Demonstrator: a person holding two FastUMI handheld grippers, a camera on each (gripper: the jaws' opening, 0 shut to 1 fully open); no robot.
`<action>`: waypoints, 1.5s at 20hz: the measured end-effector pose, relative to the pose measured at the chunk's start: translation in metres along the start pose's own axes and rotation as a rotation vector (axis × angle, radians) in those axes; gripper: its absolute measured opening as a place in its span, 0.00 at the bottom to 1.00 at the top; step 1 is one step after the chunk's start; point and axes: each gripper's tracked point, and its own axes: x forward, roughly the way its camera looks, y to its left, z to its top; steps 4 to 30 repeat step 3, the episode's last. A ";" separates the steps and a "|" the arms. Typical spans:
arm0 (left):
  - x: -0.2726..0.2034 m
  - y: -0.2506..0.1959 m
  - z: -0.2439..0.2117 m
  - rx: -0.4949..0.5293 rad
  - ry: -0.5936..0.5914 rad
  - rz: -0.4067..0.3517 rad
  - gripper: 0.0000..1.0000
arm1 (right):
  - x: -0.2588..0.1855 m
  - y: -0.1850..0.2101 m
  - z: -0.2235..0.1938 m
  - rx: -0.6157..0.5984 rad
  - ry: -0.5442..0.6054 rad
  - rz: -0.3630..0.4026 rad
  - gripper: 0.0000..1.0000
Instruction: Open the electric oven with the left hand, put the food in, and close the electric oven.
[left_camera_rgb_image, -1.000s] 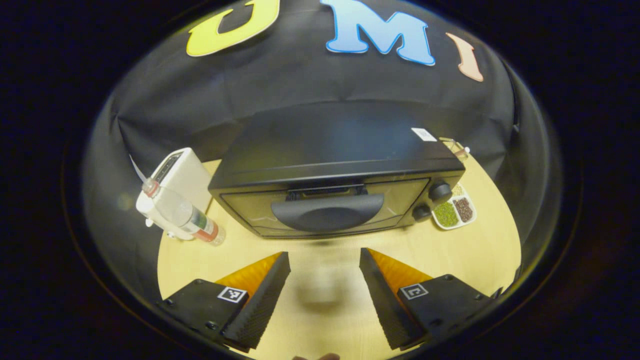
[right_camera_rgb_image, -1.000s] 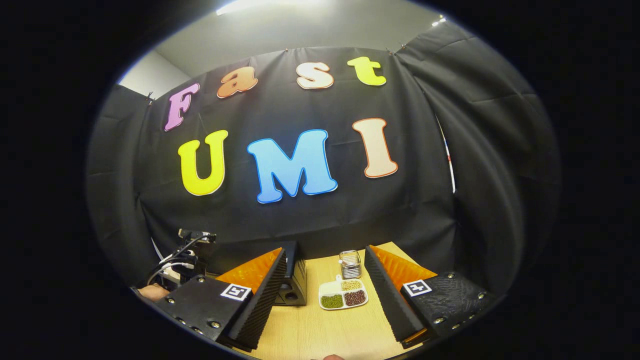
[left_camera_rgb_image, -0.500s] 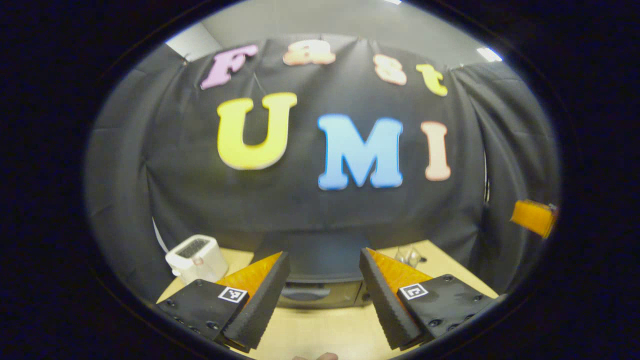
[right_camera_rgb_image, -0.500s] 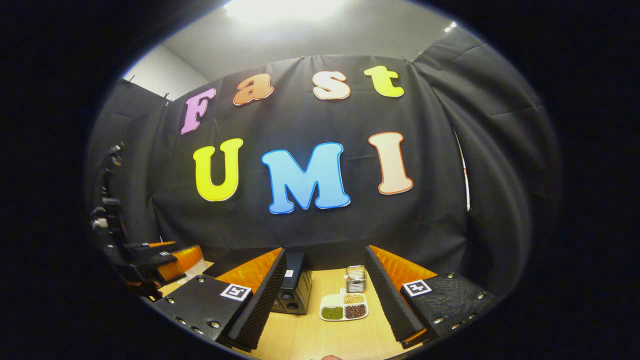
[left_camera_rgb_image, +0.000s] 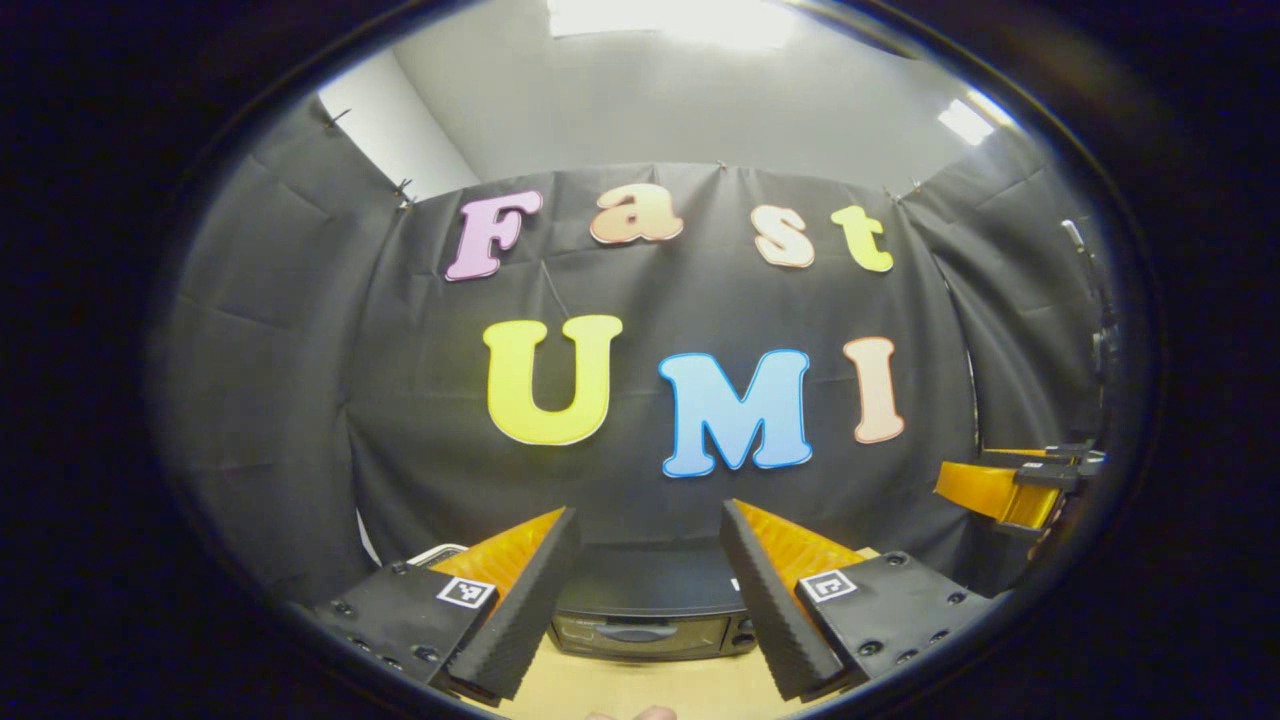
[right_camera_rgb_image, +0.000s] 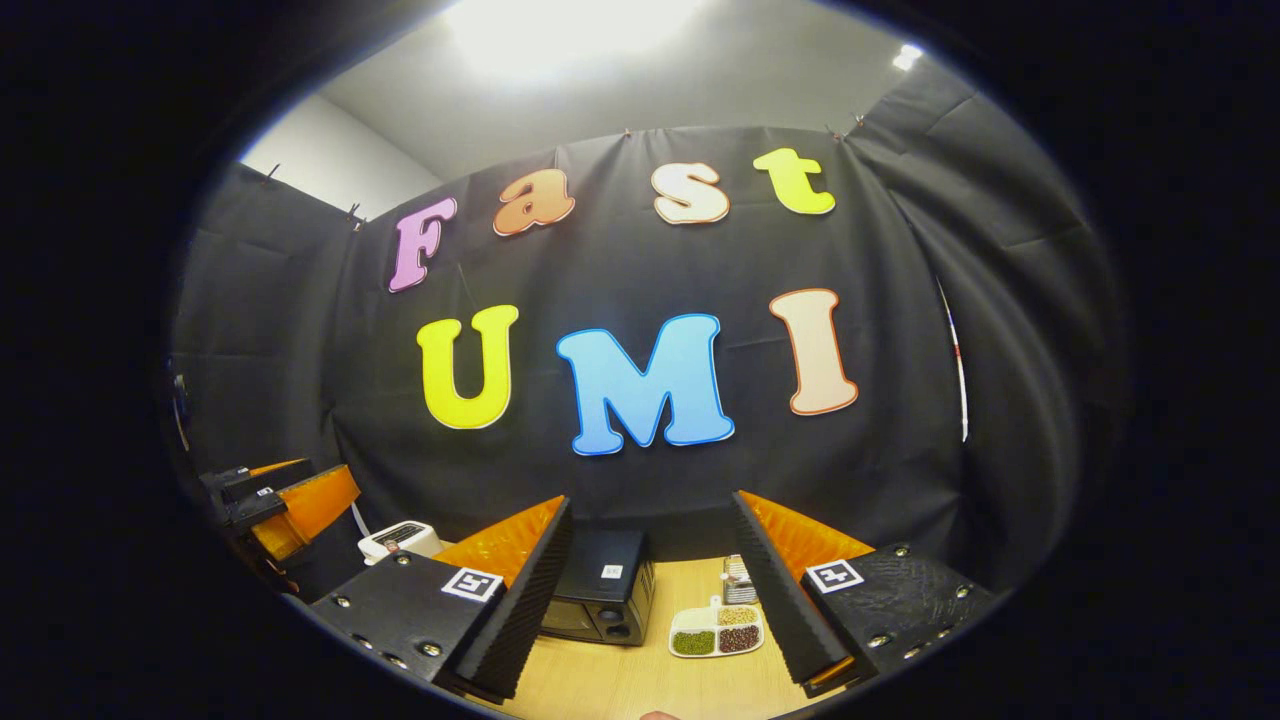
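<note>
Low centre of the left gripper view: oven (left_camera_rgb_image: 650, 620), door closed, between the left gripper (left_camera_rgb_image: 648, 610) fingers, spread wide, empty. Rigid hinged door; grasp its curved handle (left_camera_rgb_image: 635, 632). Right gripper (right_camera_rgb_image: 652, 605) wide, empty.

oven (left_camera_rgb_image: 650, 610) door closed, tool (left_camera_rgb_image: 648, 600) spread
</note>
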 end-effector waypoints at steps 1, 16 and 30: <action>0.001 0.003 0.001 -0.004 0.003 -0.009 0.97 | -0.001 0.003 0.002 -0.002 -0.001 -0.009 0.85; 0.002 0.013 0.003 -0.019 0.009 -0.023 0.95 | -0.004 0.014 0.005 -0.001 -0.008 -0.016 0.85; 0.002 0.013 0.003 -0.019 0.009 -0.023 0.95 | -0.004 0.014 0.005 -0.001 -0.008 -0.016 0.85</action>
